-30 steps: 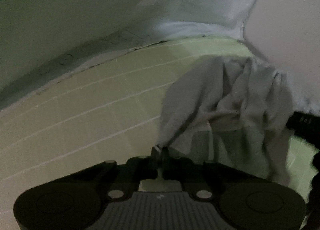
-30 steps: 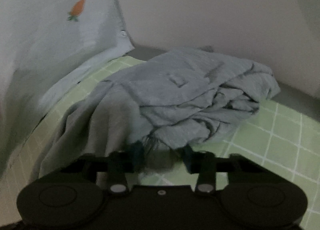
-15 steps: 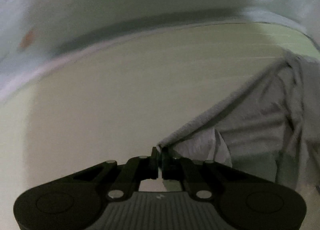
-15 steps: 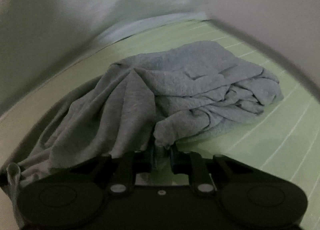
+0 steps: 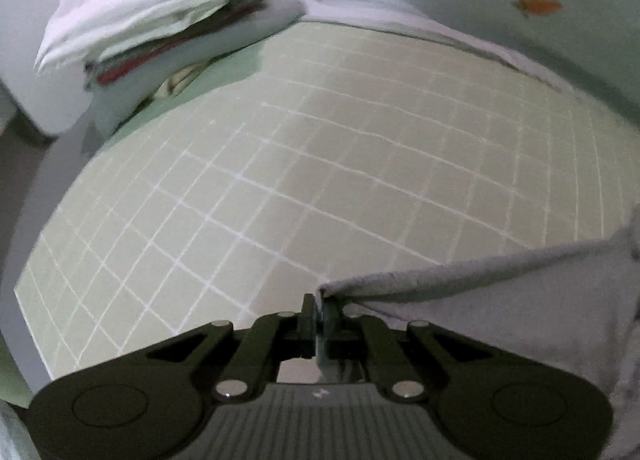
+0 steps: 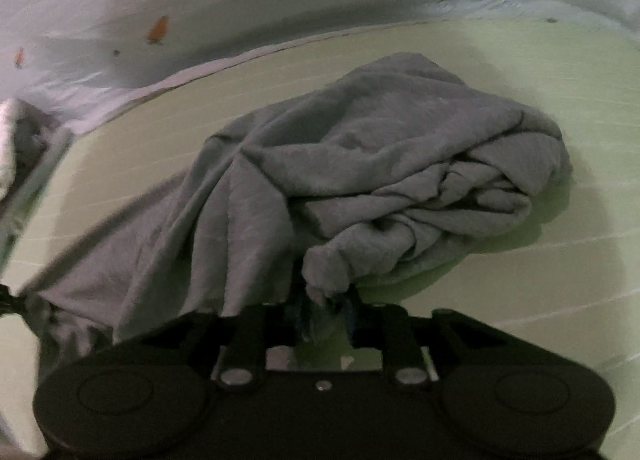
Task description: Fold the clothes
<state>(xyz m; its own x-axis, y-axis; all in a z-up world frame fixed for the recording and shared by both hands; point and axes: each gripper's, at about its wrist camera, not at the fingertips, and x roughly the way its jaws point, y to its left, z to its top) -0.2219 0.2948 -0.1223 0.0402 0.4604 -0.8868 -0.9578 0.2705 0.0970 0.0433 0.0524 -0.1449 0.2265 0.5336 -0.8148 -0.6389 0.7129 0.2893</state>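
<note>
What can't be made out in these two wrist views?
- Garment type: the grey garment is bunched up in the right wrist view.
- Its far end: cut off by the right edge in the left wrist view.
- Items under the white pillow: blurred, left wrist view.
- Right gripper grip: dark cloth hides the jaws.

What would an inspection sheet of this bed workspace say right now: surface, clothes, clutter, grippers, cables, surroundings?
Surface: green sheet with a white grid, mostly bare on the left gripper's side.
Job's things: one grey garment, crumpled in a heap, one edge pulled out toward the left gripper.
Clutter: white pillow on a stack of folded things at the far corner.
Grippers: left gripper pinches a corner of the garment, jaws just opened slightly; right gripper has a bunched corner between its jaws, which have just been opening; grip unclear.
Cables: nothing seen.
Surroundings: pale cloth with carrot prints along the bed's far edge.
</note>
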